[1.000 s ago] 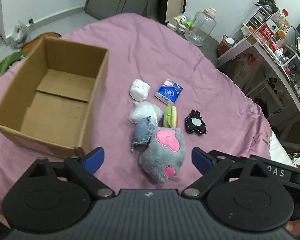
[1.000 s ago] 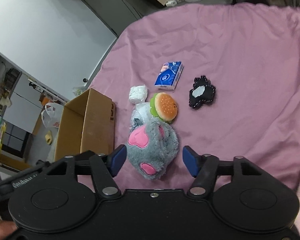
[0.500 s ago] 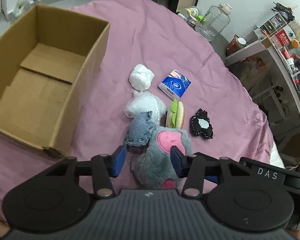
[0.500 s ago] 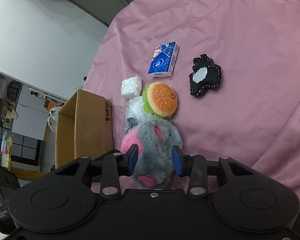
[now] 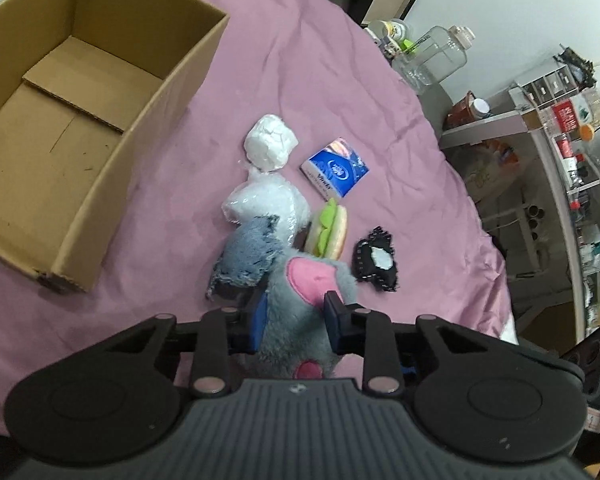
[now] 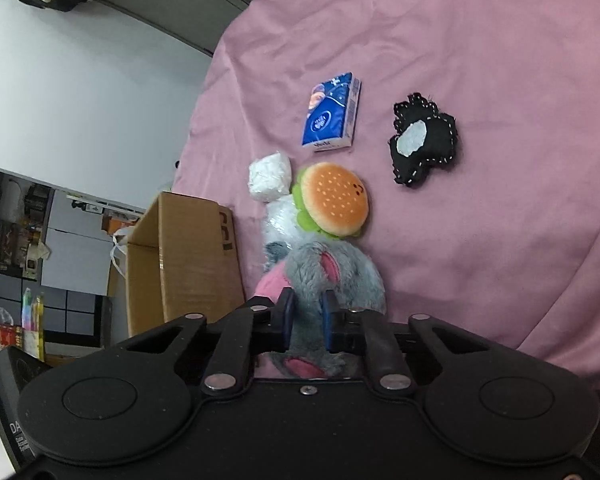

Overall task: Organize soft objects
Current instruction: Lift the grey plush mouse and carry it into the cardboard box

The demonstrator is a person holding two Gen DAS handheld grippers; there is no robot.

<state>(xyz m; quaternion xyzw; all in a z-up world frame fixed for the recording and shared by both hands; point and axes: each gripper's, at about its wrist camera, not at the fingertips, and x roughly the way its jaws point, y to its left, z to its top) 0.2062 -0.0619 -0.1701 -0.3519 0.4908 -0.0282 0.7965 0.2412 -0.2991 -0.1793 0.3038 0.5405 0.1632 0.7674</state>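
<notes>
Both grippers dropped onto grey plush toy (image 5: pixel 300 312) since a second ago. Left gripper (image 5: pixel 296 316) closing, pads pressing its fur. Right gripper (image 6: pixel 306 318) clamped tight on it. Toy on pink cloth (image 5: pixel 300 80), near cardboard box (image 5: pixel 100 184).

Grey plush toy (image 5: pixel 300 320): long shaggy pile with smooth pink felt patches. Beside it, frayed denim scrap (image 5: pixel 248 260), crinkled glossy plastic bag (image 5: pixel 264 204), and burger plush (image 6: pixel 336 200) of short velour. Beyond the toy, tissue pack (image 6: pixel 332 116) in shiny printed film. Pink cloth (image 5: pixel 332 92) beneath: matt, creased. Cardboard box (image 5: pixel 80 120): matt, rough-edged corrugated brown.
</notes>
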